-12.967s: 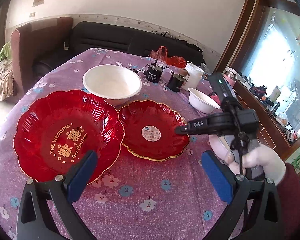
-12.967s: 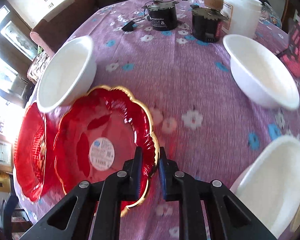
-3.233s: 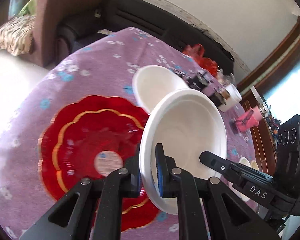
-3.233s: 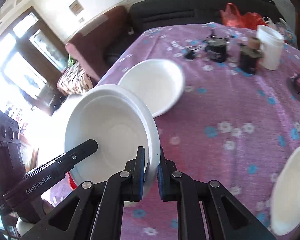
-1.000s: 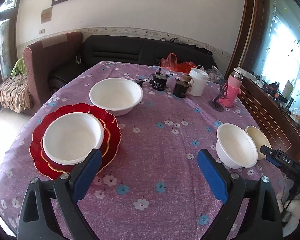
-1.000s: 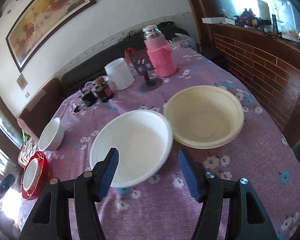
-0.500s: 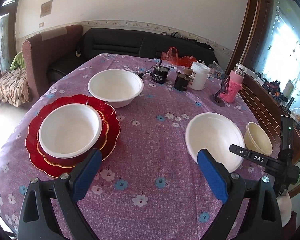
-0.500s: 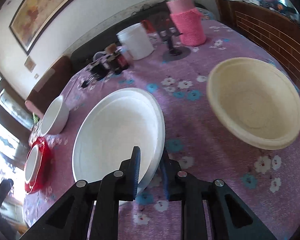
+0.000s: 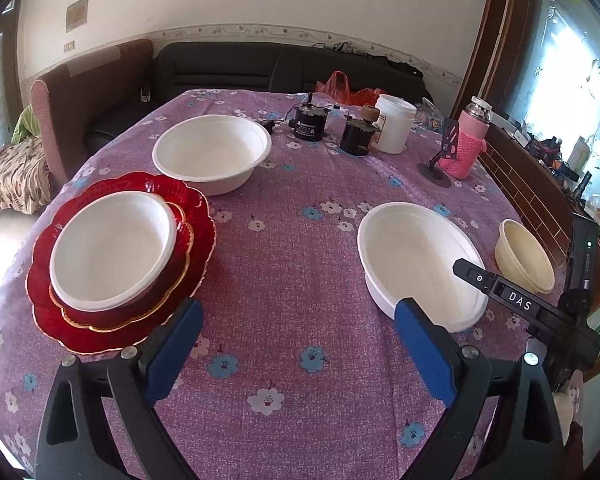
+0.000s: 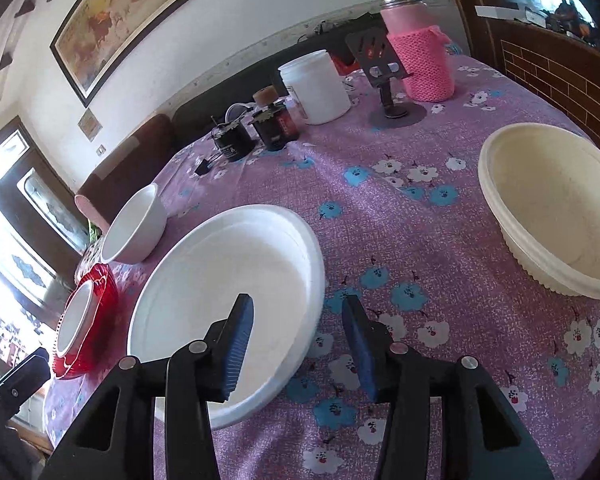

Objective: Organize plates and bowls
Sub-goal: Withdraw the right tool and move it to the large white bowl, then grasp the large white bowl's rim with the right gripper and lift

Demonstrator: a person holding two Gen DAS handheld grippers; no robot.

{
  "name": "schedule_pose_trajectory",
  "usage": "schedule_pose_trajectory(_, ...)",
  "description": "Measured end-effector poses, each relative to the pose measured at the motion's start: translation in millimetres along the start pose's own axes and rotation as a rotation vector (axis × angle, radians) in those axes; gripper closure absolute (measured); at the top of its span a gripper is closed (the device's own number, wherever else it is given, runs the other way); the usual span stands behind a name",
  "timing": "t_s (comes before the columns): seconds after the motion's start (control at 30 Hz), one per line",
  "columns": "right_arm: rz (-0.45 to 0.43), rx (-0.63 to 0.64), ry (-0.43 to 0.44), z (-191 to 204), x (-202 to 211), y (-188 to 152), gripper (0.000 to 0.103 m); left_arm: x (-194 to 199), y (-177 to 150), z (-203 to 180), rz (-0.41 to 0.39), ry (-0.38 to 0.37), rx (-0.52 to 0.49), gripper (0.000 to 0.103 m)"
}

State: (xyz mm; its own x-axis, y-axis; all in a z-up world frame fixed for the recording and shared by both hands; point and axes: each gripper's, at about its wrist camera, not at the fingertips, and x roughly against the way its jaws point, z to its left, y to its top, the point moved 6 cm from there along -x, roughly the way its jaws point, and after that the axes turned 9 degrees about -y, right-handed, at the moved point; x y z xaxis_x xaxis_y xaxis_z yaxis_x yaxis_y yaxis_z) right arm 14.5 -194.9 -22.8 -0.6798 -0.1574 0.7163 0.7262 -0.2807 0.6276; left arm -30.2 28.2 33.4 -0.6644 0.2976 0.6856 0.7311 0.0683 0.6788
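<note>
While the red plates (image 9: 116,320) on the left already carry one white bowl (image 9: 112,252), the left gripper (image 9: 296,344) hangs wide open and empty. At the right, the right gripper (image 10: 296,344) — clamped half a second ago — has just been opening; the second white bowl (image 10: 224,300) apparently rests released on the tablecloth (image 9: 284,280) — rim between parted pads, untouched. It is not yet stacked.
</note>
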Motion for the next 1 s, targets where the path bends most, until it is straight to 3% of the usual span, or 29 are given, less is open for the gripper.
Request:
schedule_pose_trajectory(0.27,-0.071,0.064,-0.061,9,11,1,0.054,-51,22,-8,0.057,-0.048,0.041,0.008)
schedule_pose_trajectory(0.33,-0.071,0.082,-0.083,10,10,0,0.054,-65,29,-11,0.072,-0.059,0.045,0.020)
schedule_pose_trajectory(0.4,-0.064,0.094,-0.097,10,7,-2,0.054,-80,33,-13,0.100,-0.060,0.043,0.042)
schedule_pose_trajectory(0.47,-0.060,0.098,-0.101,10,5,-3,0.055,-95,33,-16,0.138,-0.069,0.044,0.048)
schedule_pose_trajectory(0.53,-0.055,0.106,-0.105,11,4,-3,0.061,-104,31,-18,0.160,-0.080,0.058,0.049)
schedule_pose_trajectory(0.83,-0.029,0.123,-0.089,16,-3,-7,0.061,-130,15,-42,0.203,-0.110,0.037,0.049)
schedule_pose_trajectory(0.87,-0.028,0.123,-0.086,16,-3,-7,0.061,-130,13,-44,0.202,-0.116,0.028,0.058)
schedule_pose_trajectory(0.9,-0.026,0.124,-0.084,17,-3,-7,0.062,-130,11,-47,0.202,-0.122,0.012,0.083)
schedule_pose_trajectory(0.93,-0.024,0.128,-0.082,17,-4,-8,0.069,-129,10,-49,0.209,-0.121,-0.004,0.092)
schedule_pose_trajectory(1.0,-0.019,0.131,-0.083,18,-5,-9,0.076,-125,9,-50,0.202,-0.111,-0.015,0.093)
